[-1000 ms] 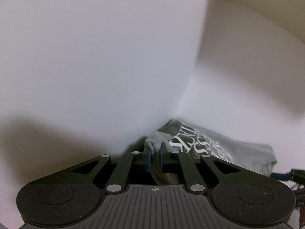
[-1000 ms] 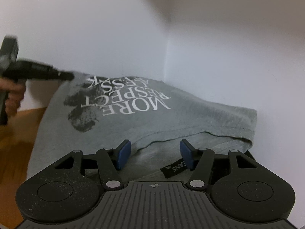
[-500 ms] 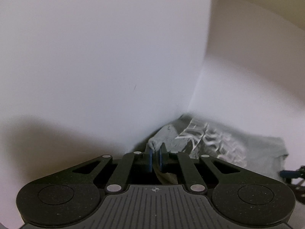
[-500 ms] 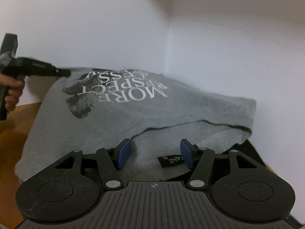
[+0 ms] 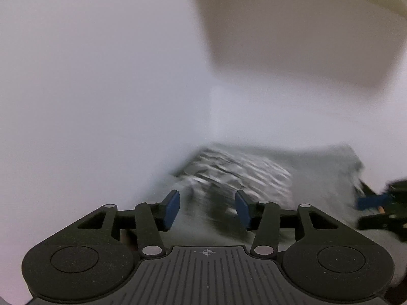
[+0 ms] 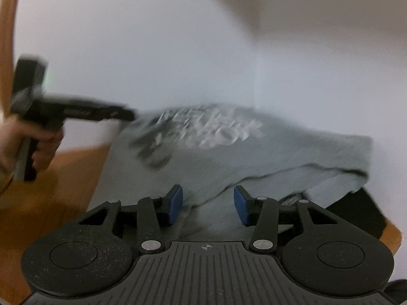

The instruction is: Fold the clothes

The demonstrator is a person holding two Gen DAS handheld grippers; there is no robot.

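Released from the left gripper (image 5: 207, 212), whose fingers (image 5: 171, 209) were pinched on it and are now opening, the grey T-shirt (image 6: 254, 157) lies loose between them. Right gripper (image 6: 208, 208) fingers (image 6: 175, 204) are narrowing around its folded edge without pressing yet. It lies on the wooden worktop (image 6: 63, 185) in the white corner.

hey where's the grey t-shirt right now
The grey t-shirt lies folded on the wooden table, pushed into the corner of the white walls, straight ahead of the right gripper; the left gripper is at its left edge.
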